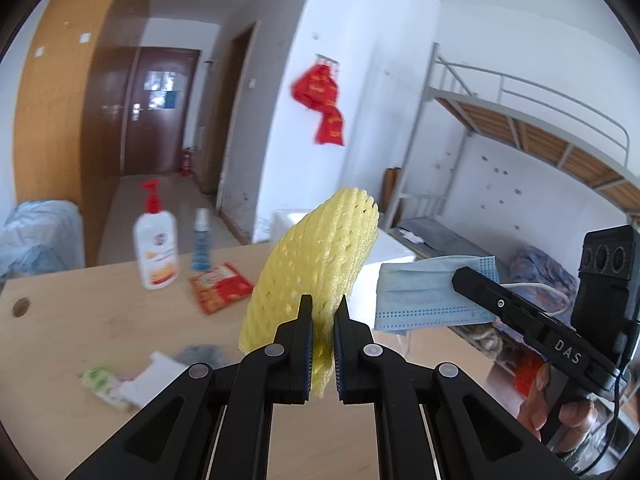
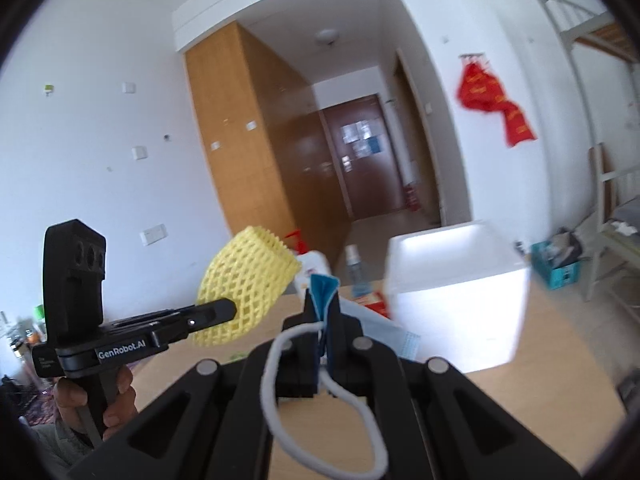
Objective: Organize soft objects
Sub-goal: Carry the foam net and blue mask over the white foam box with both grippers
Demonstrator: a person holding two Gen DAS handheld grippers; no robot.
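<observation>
My left gripper (image 1: 322, 310) is shut on a yellow foam net sleeve (image 1: 316, 264) and holds it up above the wooden table (image 1: 80, 336). The sleeve also shows in the right wrist view (image 2: 244, 292), held by the left gripper (image 2: 230, 312). My right gripper (image 2: 323, 300) is shut on a blue face mask (image 2: 322, 292), its white ear loop (image 2: 280, 380) hanging over the jaws. In the left wrist view the mask (image 1: 424, 294) hangs flat from the right gripper (image 1: 460, 276), to the right of the sleeve. A white foam box (image 2: 460, 304) stands open on the table ahead.
On the table lie a white pump bottle (image 1: 156, 244), a small blue spray bottle (image 1: 201, 242), a red snack packet (image 1: 220, 286), a grey cloth (image 1: 200, 354) and a green and white packet (image 1: 116, 384). A bunk bed (image 1: 520, 120) stands at the right.
</observation>
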